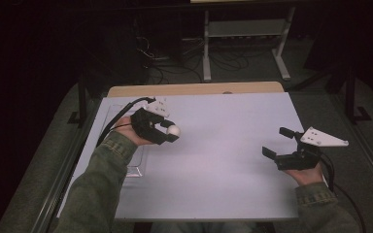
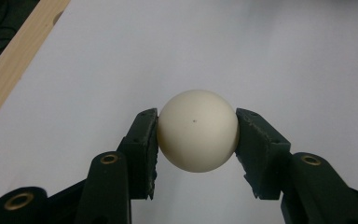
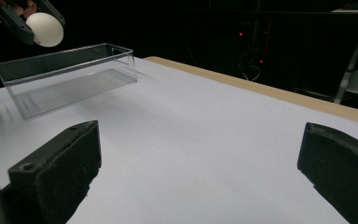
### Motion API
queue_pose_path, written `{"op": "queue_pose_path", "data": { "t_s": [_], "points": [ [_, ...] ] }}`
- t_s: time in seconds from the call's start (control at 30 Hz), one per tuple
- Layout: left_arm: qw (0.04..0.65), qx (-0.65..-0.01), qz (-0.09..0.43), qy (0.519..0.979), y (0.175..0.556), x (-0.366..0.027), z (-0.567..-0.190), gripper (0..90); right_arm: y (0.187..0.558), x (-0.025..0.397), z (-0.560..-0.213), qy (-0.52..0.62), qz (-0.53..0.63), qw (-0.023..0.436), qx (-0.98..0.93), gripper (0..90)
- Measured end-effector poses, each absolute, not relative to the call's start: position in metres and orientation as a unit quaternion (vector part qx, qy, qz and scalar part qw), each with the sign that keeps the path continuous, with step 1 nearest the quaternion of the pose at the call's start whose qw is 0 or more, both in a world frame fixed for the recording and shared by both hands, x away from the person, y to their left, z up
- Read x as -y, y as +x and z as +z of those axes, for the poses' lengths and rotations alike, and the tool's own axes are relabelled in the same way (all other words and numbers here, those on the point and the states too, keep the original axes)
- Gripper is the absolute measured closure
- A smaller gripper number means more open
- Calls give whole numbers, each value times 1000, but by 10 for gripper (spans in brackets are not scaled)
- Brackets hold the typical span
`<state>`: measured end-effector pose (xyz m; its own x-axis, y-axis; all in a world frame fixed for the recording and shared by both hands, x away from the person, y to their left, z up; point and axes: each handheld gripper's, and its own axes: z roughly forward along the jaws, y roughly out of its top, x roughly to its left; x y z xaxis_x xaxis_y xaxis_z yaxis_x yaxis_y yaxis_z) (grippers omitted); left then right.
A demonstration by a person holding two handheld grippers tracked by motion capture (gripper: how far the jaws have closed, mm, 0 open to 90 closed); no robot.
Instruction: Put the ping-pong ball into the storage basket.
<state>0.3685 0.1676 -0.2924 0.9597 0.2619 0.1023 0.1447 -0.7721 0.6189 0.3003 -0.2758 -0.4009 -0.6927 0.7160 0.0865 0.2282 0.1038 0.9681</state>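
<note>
Ball (image 2: pixel 198 130) in left claw (image 1: pixel 171 132), right claw (image 1: pixel 277 141) wide, clear box (image 1: pixel 135 162) partly hidden under left sleeve (image 1: pixel 97 189).

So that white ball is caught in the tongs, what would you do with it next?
Probably carry the ball over the clear box and let go. The left tongs pinch it on both sides above the table, the box beside them is open on top and looks empty, and the right tongs sit open, far off.
</note>
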Motion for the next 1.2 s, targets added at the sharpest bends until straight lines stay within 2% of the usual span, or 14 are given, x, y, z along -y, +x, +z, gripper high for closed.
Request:
{"op": "queue_pose_path", "data": {
  "t_s": [0.57, 1.2],
  "points": [
    [282, -113, 87, 949, 361, -190, -274, 509, 299, 275, -400, 331, 583, 211, -712, 0],
    [241, -124, 77, 959, 360, -209, -271, 507, 298, 276, -400, 332, 581, 212, -712, 0]
  ]
}}
